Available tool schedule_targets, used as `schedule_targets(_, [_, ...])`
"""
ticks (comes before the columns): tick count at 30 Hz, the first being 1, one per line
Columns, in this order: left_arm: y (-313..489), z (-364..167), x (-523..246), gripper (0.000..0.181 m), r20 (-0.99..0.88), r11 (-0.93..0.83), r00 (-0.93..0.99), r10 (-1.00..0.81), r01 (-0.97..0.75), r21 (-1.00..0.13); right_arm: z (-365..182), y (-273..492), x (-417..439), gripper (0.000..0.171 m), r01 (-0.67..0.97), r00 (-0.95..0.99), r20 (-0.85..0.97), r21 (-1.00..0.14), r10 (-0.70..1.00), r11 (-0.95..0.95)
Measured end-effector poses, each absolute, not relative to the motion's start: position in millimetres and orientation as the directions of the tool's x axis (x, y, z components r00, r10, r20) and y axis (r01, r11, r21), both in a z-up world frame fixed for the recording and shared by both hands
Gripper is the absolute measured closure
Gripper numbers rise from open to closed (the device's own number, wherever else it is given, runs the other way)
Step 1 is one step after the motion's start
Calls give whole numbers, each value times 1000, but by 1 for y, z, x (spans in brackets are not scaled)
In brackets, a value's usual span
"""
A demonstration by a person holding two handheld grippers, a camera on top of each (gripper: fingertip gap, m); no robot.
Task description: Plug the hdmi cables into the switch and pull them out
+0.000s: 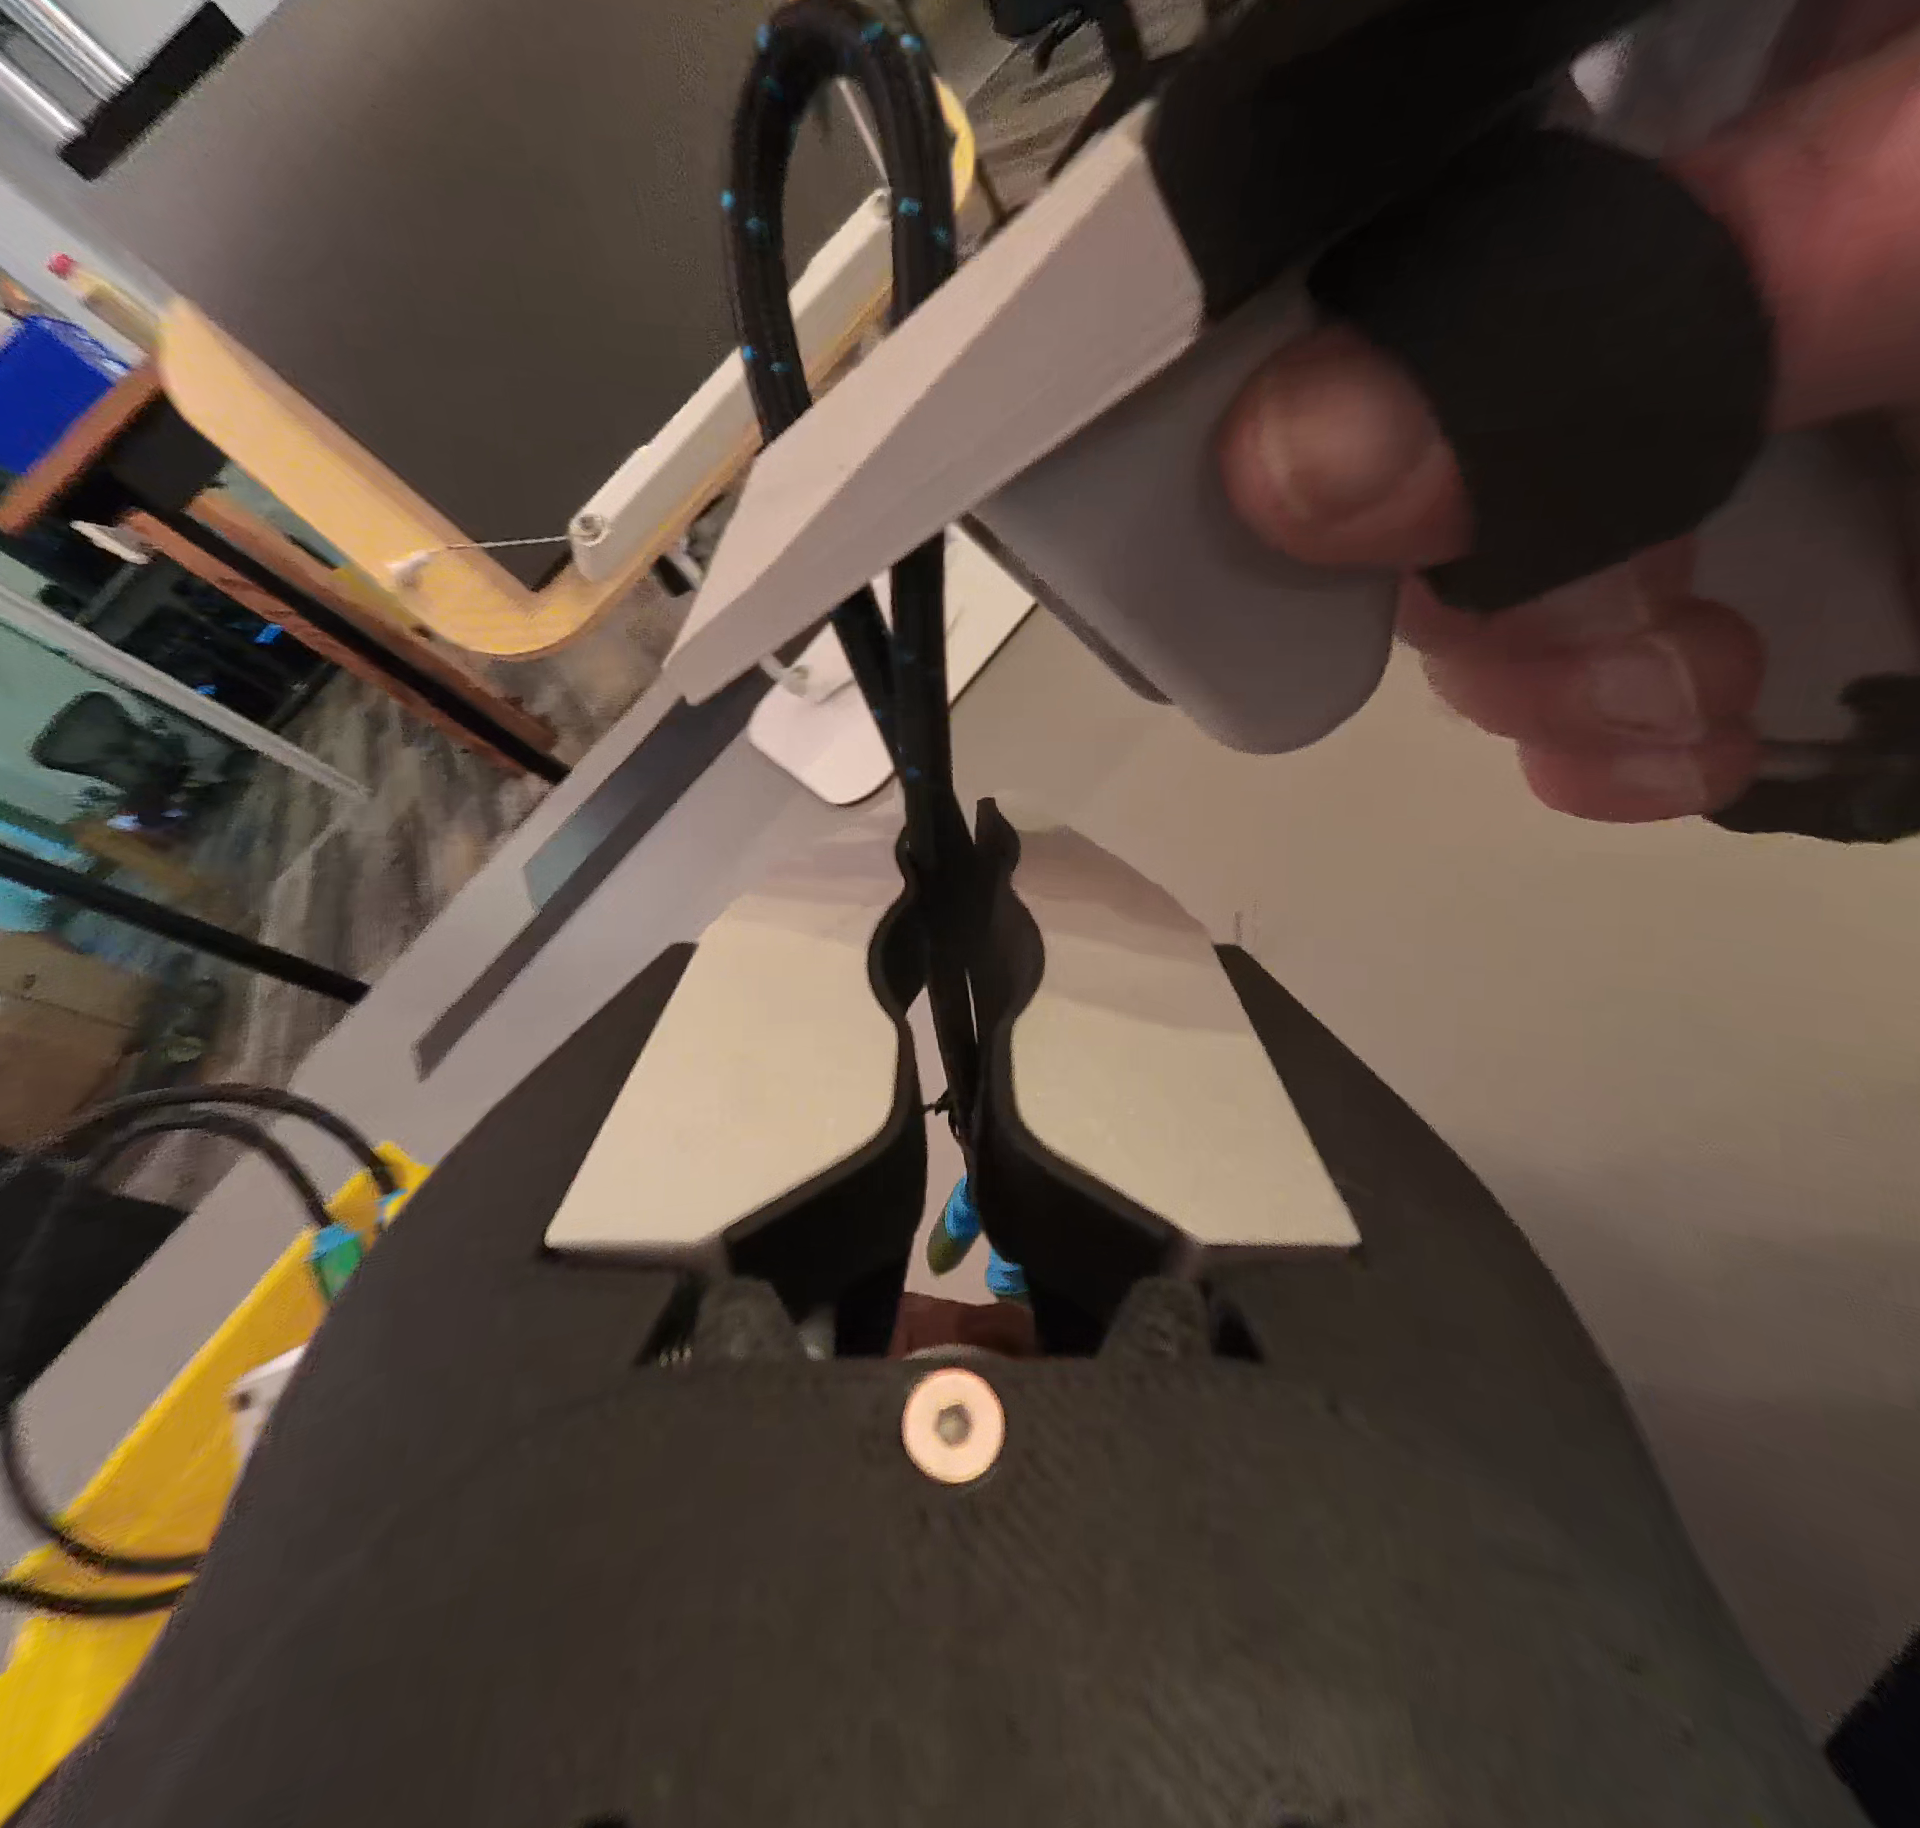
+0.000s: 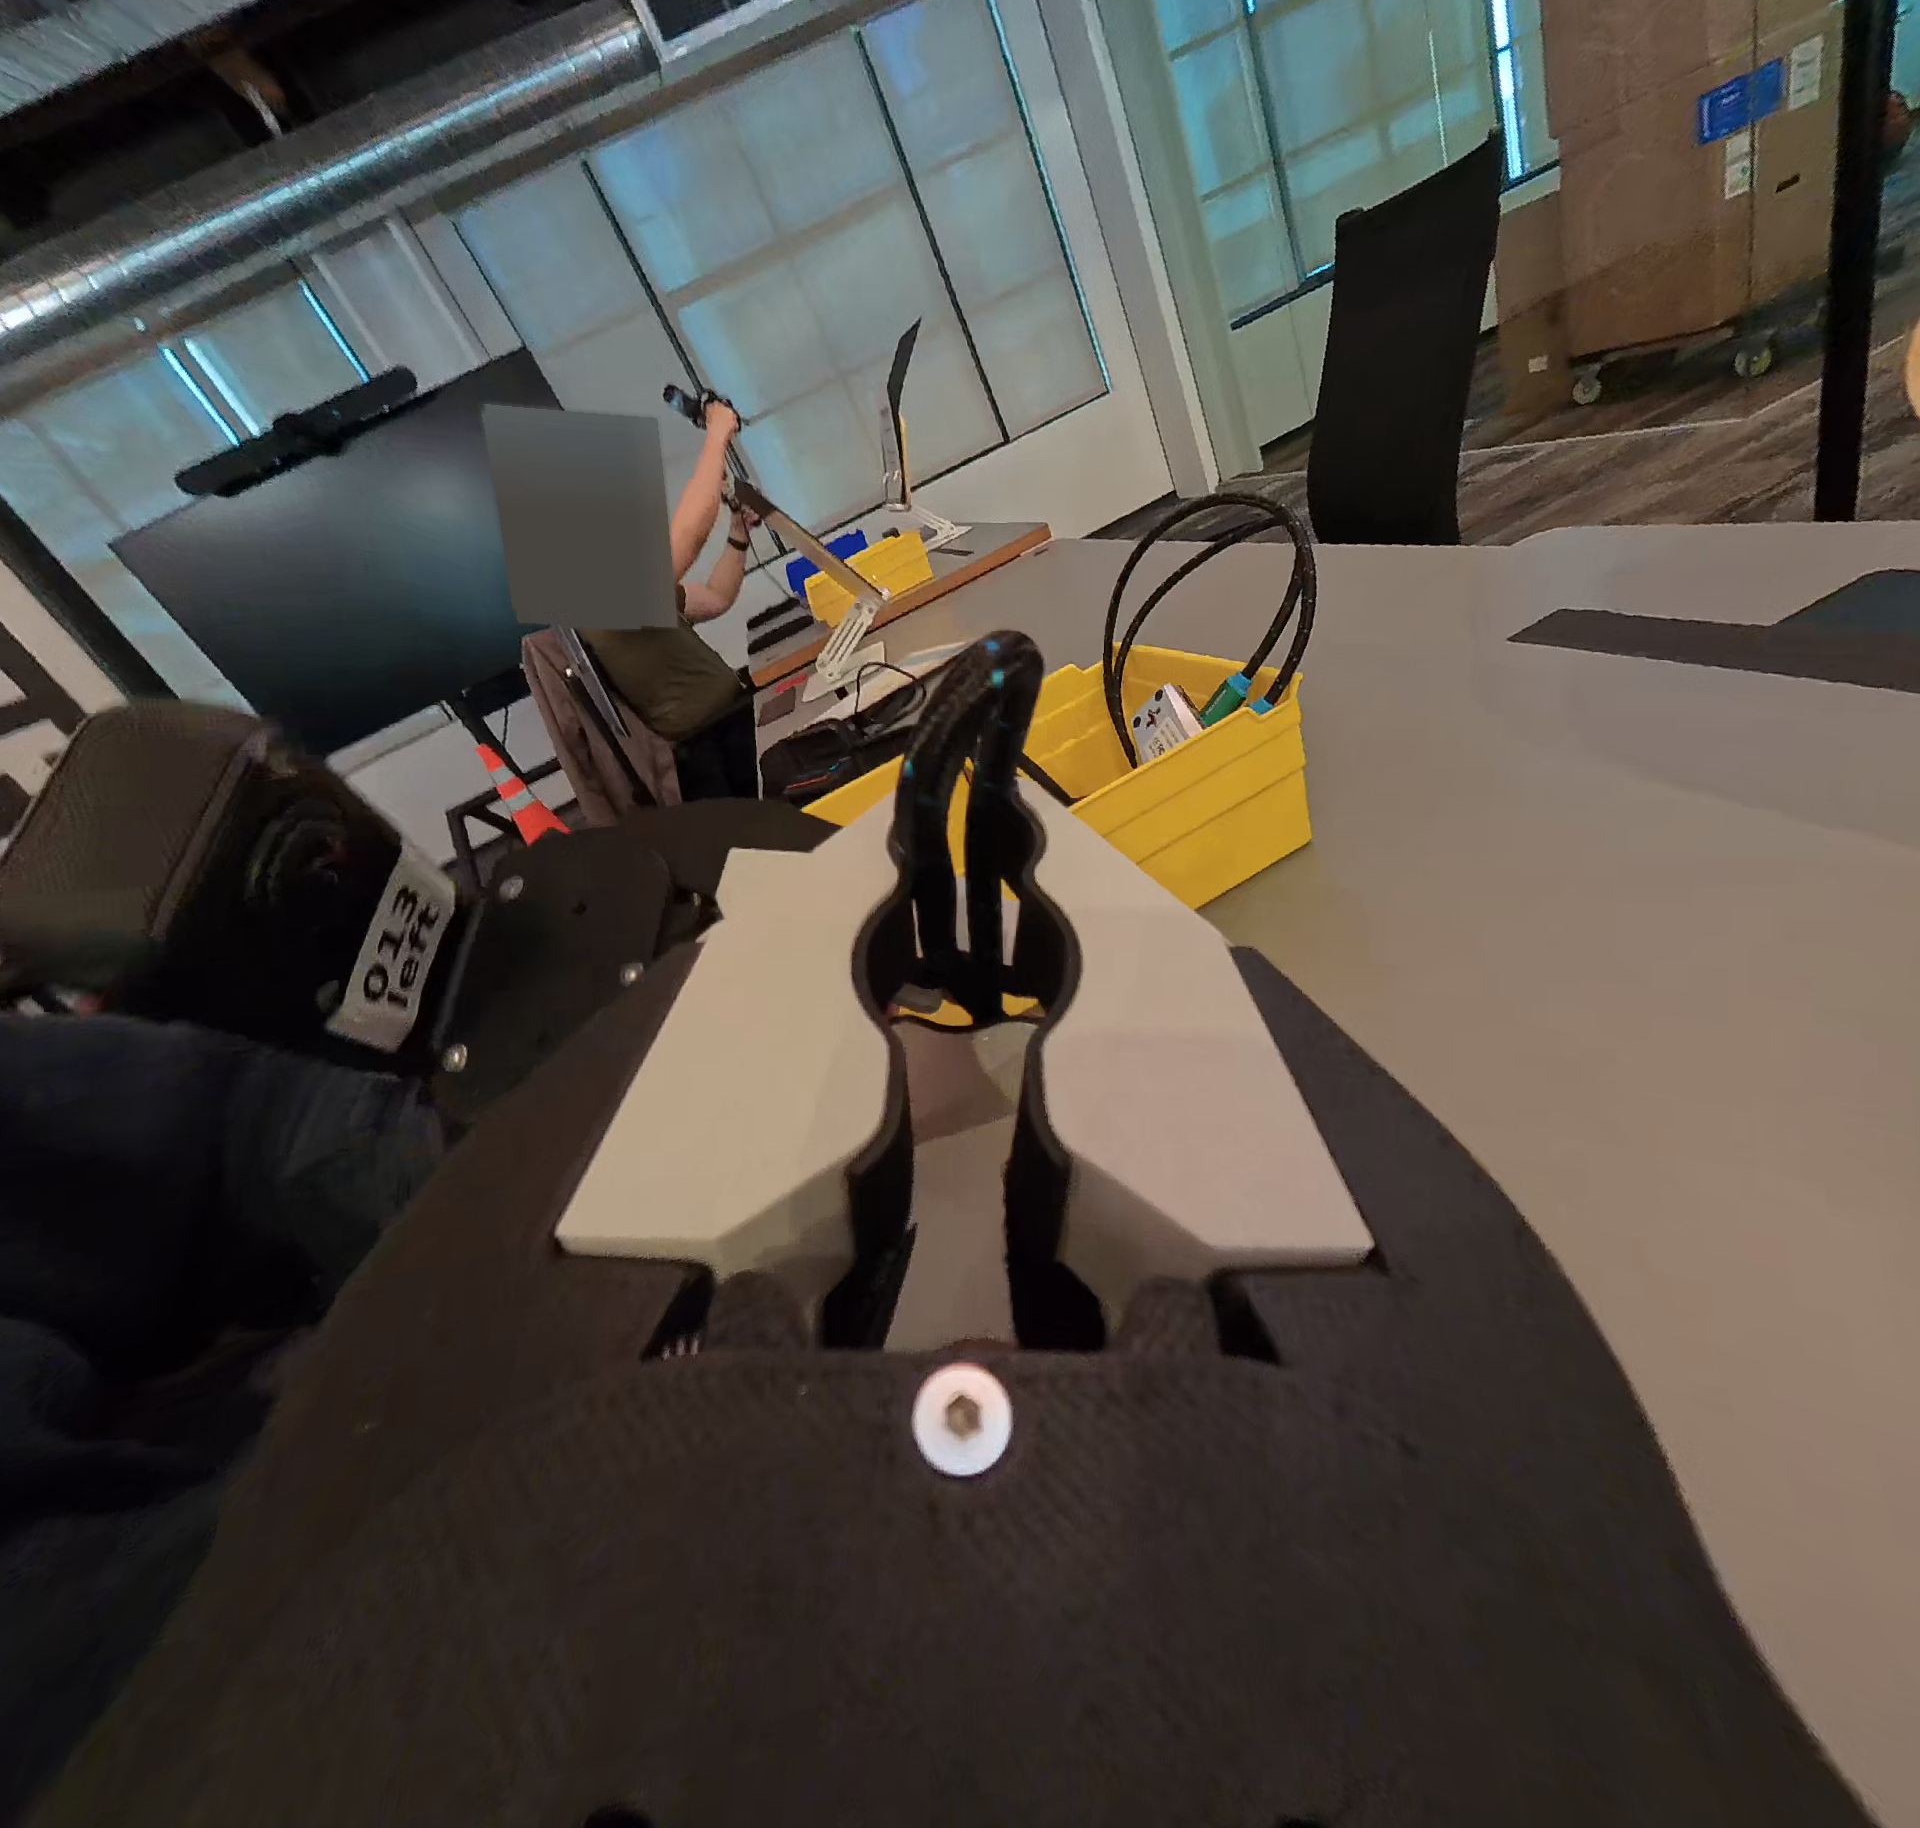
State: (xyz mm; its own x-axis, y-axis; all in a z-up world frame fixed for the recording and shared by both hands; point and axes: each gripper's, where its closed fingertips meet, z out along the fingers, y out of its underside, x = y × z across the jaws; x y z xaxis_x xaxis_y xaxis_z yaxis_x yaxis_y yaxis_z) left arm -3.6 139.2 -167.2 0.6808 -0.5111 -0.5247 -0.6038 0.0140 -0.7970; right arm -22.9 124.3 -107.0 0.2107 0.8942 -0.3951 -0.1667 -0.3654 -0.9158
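Braided black HDMI cable point(image 1: 914, 718), folded into a loop, clamped between the closed fingers of the left gripper point(image 1: 951, 905) above the grey table point(image 1: 1455, 1051); right gripper point(image 2: 961, 905) just beside the loop, fingers slightly parted, grasping nothing; yellow bin point(image 2: 1195, 822) beyond holds the switch point(image 2: 1164, 724).

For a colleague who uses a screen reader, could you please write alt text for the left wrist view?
The left gripper is shut on a looped black braided cable flecked with blue, held above a pale table. The right gripper's grey finger crosses in front, held by a gloved hand; a yellow bin sits at lower left.
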Motion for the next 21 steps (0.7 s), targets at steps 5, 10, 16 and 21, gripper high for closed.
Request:
schedule_targets(5, [147,-166,-20,179,-332,-82,743,-581,-459,-885,-95,122,-13,143,-133,137,-346,-935,928,-329])
schedule_targets(10, [161,-169,-47,180,-199,-169,796,-571,-351,-921,-159,139,17,139,268,222,-154,-940,963,-212])
schedule_targets(16, [162,-179,-48,180,-178,-198,773,-609,-365,-910,-263,143,32,147,621,177,-88,-762,980,-181])
schedule_targets(21, [165,-188,-49,180,-290,-181,752,-592,-475,-861,-306,155,36,161,812,76,198,-581,977,55])
